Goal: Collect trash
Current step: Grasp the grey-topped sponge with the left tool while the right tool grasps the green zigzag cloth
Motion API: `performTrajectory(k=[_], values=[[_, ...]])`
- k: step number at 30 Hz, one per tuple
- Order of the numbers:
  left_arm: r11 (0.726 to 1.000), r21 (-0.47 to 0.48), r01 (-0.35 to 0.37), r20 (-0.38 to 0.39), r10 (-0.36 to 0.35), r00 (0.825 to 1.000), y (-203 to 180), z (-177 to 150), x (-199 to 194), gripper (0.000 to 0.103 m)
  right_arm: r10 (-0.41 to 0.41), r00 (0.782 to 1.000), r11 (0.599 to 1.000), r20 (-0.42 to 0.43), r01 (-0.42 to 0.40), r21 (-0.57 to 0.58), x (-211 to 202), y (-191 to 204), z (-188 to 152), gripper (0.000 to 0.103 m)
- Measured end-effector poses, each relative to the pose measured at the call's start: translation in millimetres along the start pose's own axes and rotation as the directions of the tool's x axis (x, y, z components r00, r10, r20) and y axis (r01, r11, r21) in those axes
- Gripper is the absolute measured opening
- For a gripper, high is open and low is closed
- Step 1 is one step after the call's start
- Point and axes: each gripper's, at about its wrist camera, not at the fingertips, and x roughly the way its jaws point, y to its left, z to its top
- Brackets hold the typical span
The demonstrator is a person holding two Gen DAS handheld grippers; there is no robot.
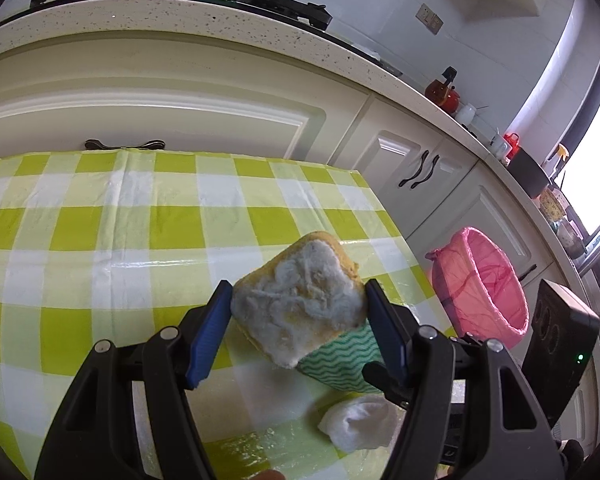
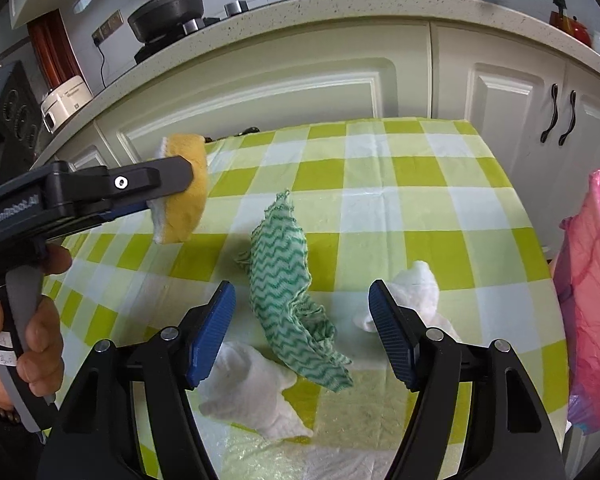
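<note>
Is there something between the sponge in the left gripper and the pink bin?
Nothing visible. The left gripper holds the sponge above the table, and the pink bin stands open beyond the table's right edge, with only air between them.

yellow sponge, green zigzag cloth, pink bag

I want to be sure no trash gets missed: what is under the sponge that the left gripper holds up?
In the left wrist view the sponge covers part of the green wavy cloth on the checked tablecloth. A white tissue wad lies nearer. Whatever lies directly behind the sponge is hidden.
</note>
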Motion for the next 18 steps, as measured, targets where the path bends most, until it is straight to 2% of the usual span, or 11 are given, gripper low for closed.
performTrajectory(k=[3,7,8,12,18], values=[[1.0,-0.009,-0.004,0.005,0.004,1.0,5.4,0.3,-1.5,0.065,-0.002,1.0,1.0,-0.031,0.002,-0.015,9.6,1.1,2.0,0.04],[1.0,-0.01,-0.004,0.002,0.004,1.0,8.0,-0.4,-0.7,0.065,-0.006,0.997,1.0,-0.073,0.004,-0.018,22.0,2.6,2.1,0.023],[1.0,-0.01,-0.004,0.002,0.004,1.0,7.4,-0.8,-0.6,0.065,-0.001,0.997,1.0,-0.076,0.0,-0.021,23.6,3.1,1.5,0.016],[1.0,-0.007,-0.008,-0.001,0.008,1.0,7.1,-1.5,0.1,0.065,0.011,0.998,1.0,-0.067,-0.012,-0.015,21.8,3.2,0.6,0.011],[1.0,-0.004,-0.01,0.0,0.01,1.0,4.8,-2.4,0.3,0.065,0.017,0.999,1.0,-0.036,-0.017,-0.006,11.4,2.3,3.6,0.009]])
